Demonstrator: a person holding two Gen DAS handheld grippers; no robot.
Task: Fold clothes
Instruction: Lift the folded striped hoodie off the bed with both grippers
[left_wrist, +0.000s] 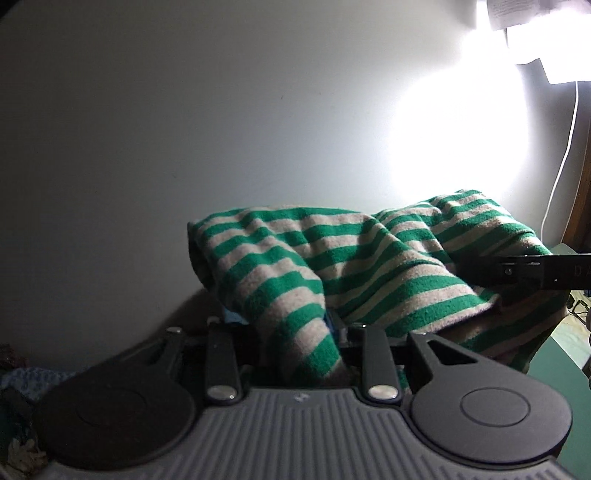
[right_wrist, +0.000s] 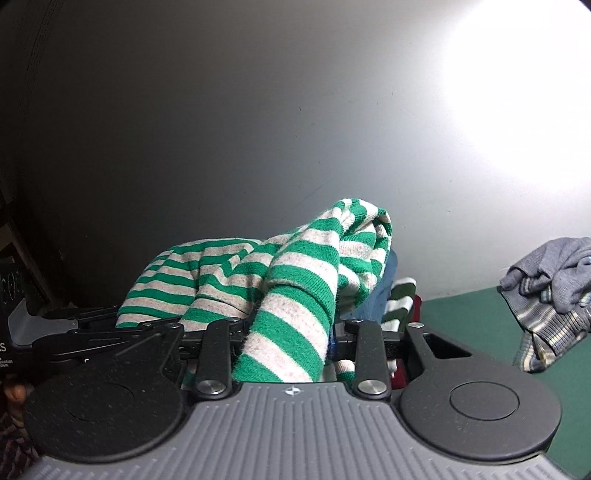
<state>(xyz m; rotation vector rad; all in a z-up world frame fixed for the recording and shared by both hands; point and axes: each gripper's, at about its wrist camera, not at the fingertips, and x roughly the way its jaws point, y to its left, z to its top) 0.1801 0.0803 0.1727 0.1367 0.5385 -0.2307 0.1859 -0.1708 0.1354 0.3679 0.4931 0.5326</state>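
Low in the centre of both frames, each claw, left (left_wrist: 295, 343) and right (right_wrist: 291, 343), was clamped narrowly on the striped sweater (left_wrist: 332, 258), raised before the wall; you needed even tension and level hands above the green table (right_wrist: 461, 306).

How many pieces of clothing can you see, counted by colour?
Green-and-cream striped top: 1
Grey-blue garment with a striped hem: 1
Plain blue piece behind the top: 1
Dark green-and-white striped piece, mostly hidden: 1
Total: 4
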